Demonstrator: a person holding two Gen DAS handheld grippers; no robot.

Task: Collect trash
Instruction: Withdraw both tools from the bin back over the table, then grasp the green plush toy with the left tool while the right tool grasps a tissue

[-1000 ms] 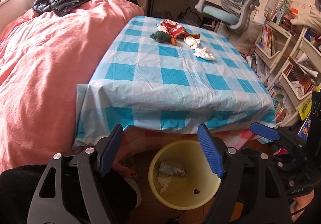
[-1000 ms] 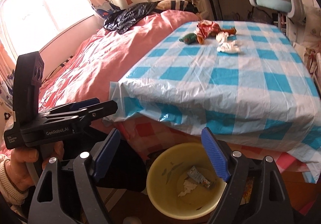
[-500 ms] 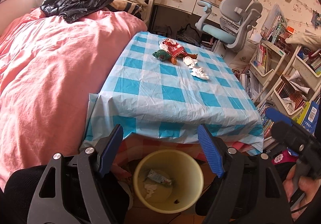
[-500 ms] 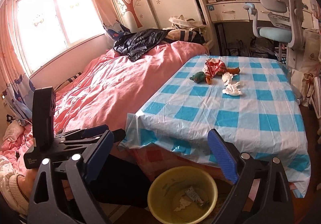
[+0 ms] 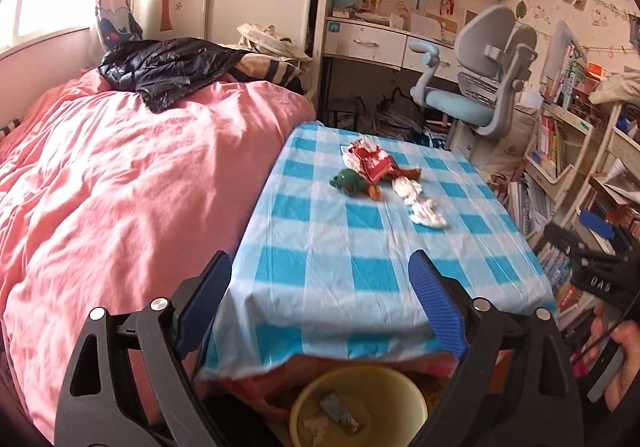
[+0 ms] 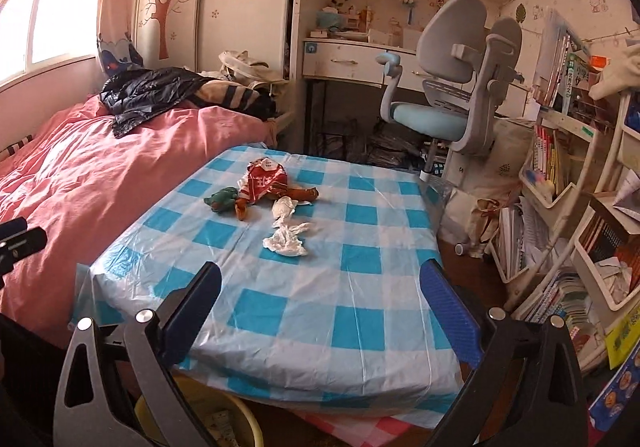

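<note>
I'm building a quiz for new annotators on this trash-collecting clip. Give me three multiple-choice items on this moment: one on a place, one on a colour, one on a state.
1. Where is the bin?
A. on the bed
B. on the floor at the table's near edge
C. on the chair

2. What colour are the tablecloth's checks?
A. blue and white
B. green and yellow
C. black and red

3. How do the two grippers stand?
A. both shut on tissue
B. left shut, right open
C. both open, empty

Key: 1 B, the bin sits low under the cloth's near edge in the left wrist view. 2 A, blue and white squares cover the cloth. 3 C, the left gripper and the right gripper have just been opening, with nothing between the pads; the tissue lies on the table.
</note>
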